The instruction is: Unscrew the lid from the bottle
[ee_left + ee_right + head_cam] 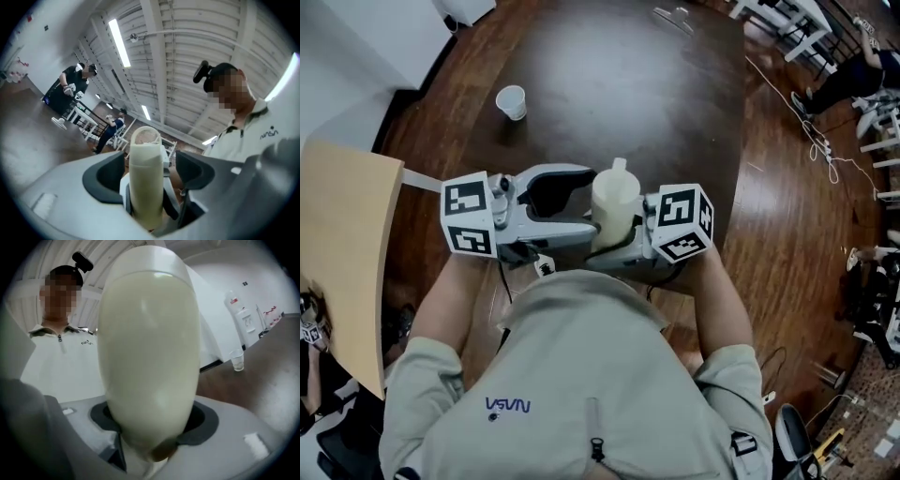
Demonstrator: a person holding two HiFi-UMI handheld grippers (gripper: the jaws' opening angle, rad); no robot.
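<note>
head view: bottle long axis runs away from person, neck far; right gripper clamps it, left gripper fingers wide astride.

you are in an open workshop-like hall: ribbed white ceiling with strip lights, wood floor with loose cables, a dark round table, other people at white tables.

"What's the person got on?"
"A pale short-sleeved zip-neck top with a small dark logo, plus a black head camera."
"And the tools?"
"The left hand-held gripper and right hand-held gripper are light grey with dark pads and black-and-white marker cubes."
</note>
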